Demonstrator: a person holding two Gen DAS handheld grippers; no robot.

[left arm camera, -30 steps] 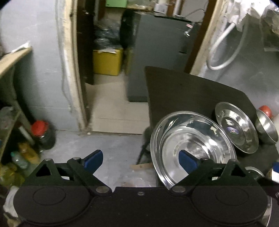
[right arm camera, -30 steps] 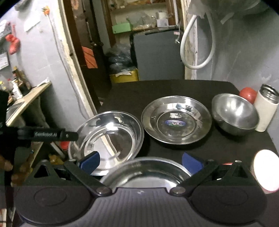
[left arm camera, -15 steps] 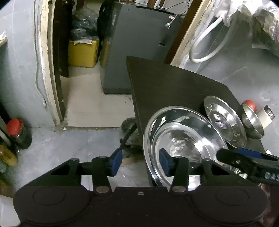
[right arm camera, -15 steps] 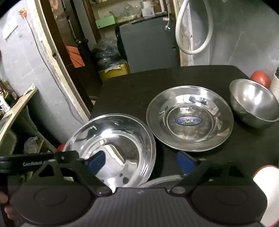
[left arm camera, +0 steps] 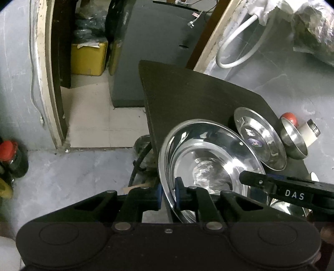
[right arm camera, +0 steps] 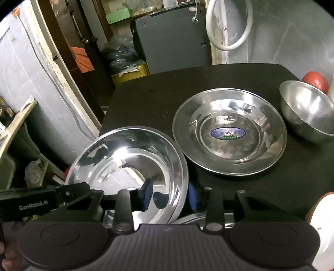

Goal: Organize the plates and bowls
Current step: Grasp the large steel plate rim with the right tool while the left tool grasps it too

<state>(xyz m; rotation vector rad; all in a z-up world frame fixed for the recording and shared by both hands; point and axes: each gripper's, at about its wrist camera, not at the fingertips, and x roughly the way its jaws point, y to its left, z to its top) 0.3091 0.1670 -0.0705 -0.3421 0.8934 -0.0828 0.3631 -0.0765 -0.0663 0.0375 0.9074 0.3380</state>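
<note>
— Both grippers have closed since before. Left gripper (left arm camera: 168, 192) pinches the shiny round steel plate (left arm camera: 208, 164) by its rim.

— Right gripper (right arm camera: 169, 197) pinches its other edge, at the black table (right arm camera: 158, 100) corner.

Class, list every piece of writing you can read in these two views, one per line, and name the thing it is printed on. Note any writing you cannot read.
"DAS" on the right gripper, seen from the left wrist.
"GenRobot.AI" on the left gripper, seen from the right wrist.
Blue oval sticker in the flat steel plate: print too small to read.
Tag on the grey cabinet: unreadable.
</note>
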